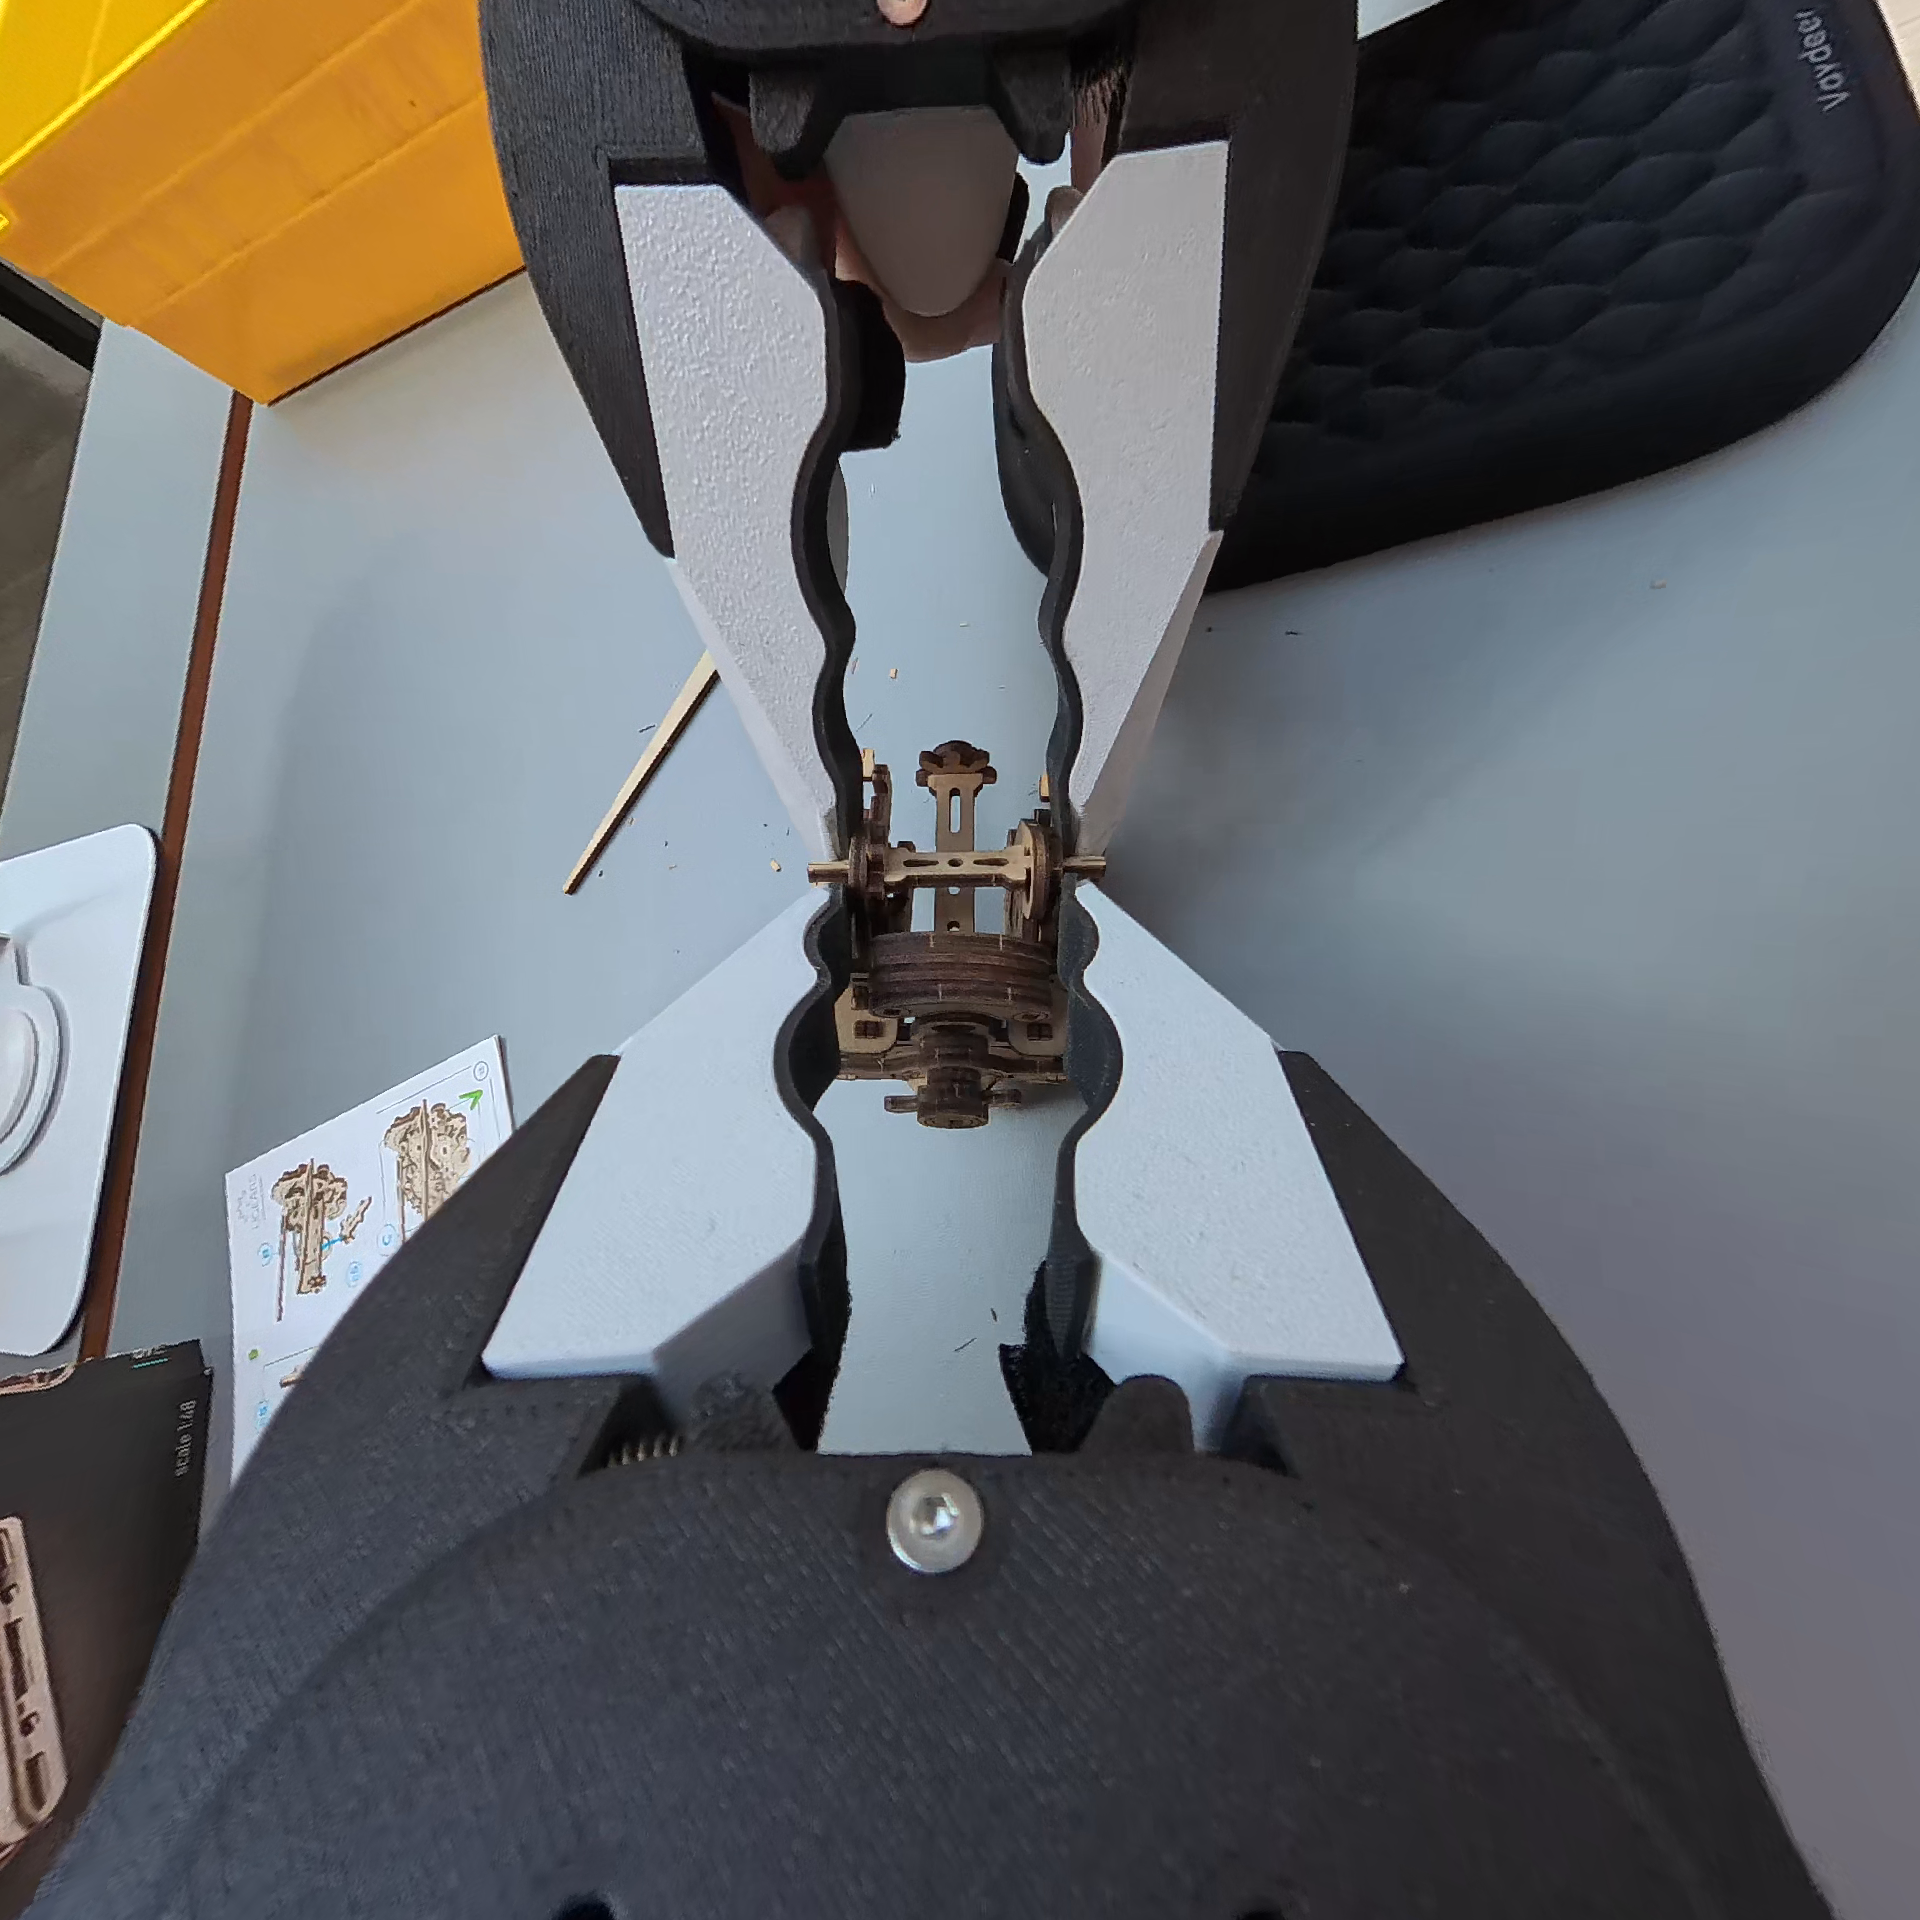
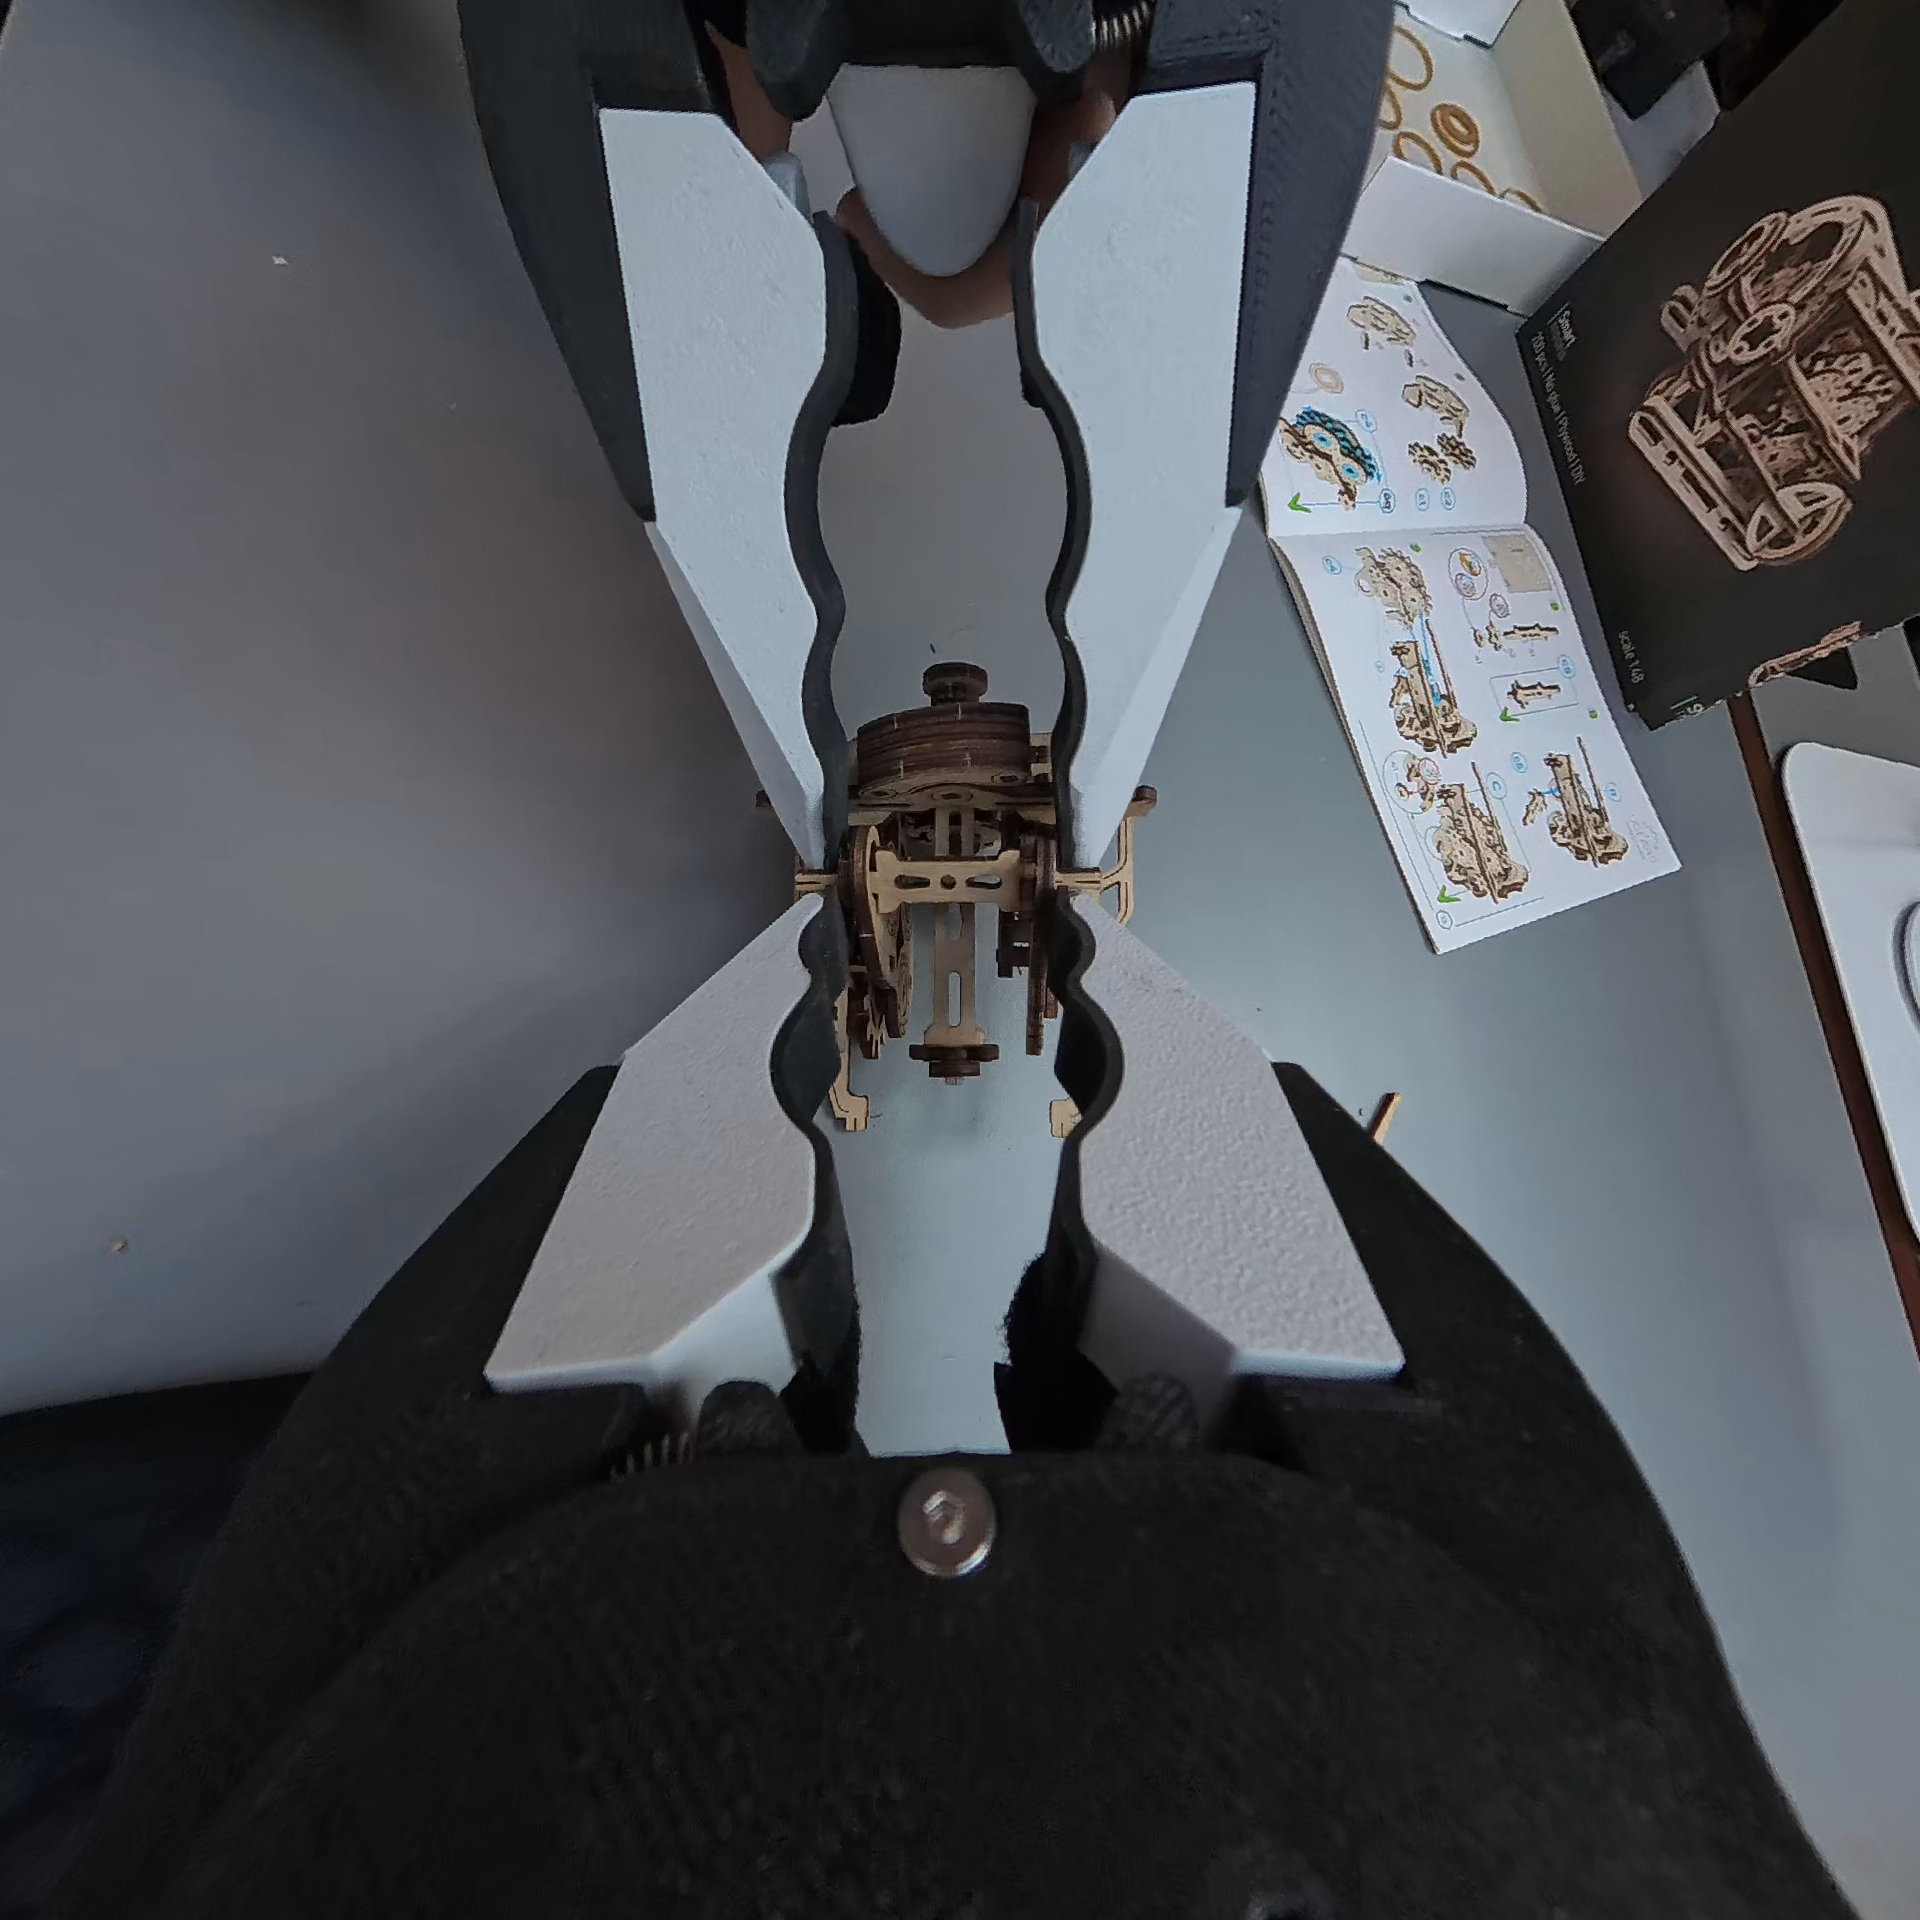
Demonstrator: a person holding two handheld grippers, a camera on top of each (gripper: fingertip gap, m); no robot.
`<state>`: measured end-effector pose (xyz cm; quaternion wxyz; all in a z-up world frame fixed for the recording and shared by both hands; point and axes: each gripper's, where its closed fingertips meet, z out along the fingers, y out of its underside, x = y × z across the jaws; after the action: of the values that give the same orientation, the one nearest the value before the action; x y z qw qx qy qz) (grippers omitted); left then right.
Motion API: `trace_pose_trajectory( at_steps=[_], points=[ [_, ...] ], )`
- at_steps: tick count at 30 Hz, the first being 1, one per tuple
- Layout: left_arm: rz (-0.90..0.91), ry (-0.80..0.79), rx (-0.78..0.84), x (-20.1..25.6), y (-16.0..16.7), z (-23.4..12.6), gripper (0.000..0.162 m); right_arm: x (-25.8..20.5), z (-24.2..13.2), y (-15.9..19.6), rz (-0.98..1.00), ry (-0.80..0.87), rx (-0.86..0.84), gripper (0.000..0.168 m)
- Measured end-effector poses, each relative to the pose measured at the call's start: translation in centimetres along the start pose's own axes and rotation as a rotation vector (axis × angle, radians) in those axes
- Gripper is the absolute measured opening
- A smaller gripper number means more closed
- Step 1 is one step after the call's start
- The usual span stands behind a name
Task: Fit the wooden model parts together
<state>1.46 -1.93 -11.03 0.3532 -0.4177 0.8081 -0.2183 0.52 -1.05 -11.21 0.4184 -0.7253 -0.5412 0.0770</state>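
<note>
Wooden model [image 1: 948, 961]: a small brown-and-tan assembly of stacked discs, a cross axle with side wheels and a slotted upright strip; it sits between my two grippers, raised off the grey table [image 1: 1507, 935].
Left gripper [image 1: 948, 930]: my lower pair of fingers in the left wrist view, clenched on the model's disc end, pads pressed to both flanks.
Right gripper [image 2: 940, 940]: my lower pair in the right wrist view, clamped on the model's wheel end, tips meeting the axle stubs that poke out either side.
Opposing tips: the two grippers face each other nose to nose across the model, fingertips nearly touching at the axle.
Wooden stick [image 1: 644, 774]: thin, pale, lying on the table left of the model in the left wrist view.
Instruction booklet [image 2: 1455, 665]: open, pictured pages, right of the model in the right wrist view, well apart.
Black box [image 2: 1756, 416]: printed with a picture of a wooden model, beyond the booklet from the model.
Yellow bin [image 1: 239, 177]: far from the model, up-left in the left wrist view.
Black cushion [image 1: 1558, 260]: quilted, far up-right of the model in the same view.
</note>
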Motion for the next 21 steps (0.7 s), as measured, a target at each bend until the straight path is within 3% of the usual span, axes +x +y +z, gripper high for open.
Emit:
trace_pose_trajectory(
  at_steps=[21],
  points=[
    [0.069,-0.032,-0.127,-0.12,0.44,0.43,0.037,0.2,0.13,0.34,-0.023,0.04,-0.046,0.036]
  ],
)
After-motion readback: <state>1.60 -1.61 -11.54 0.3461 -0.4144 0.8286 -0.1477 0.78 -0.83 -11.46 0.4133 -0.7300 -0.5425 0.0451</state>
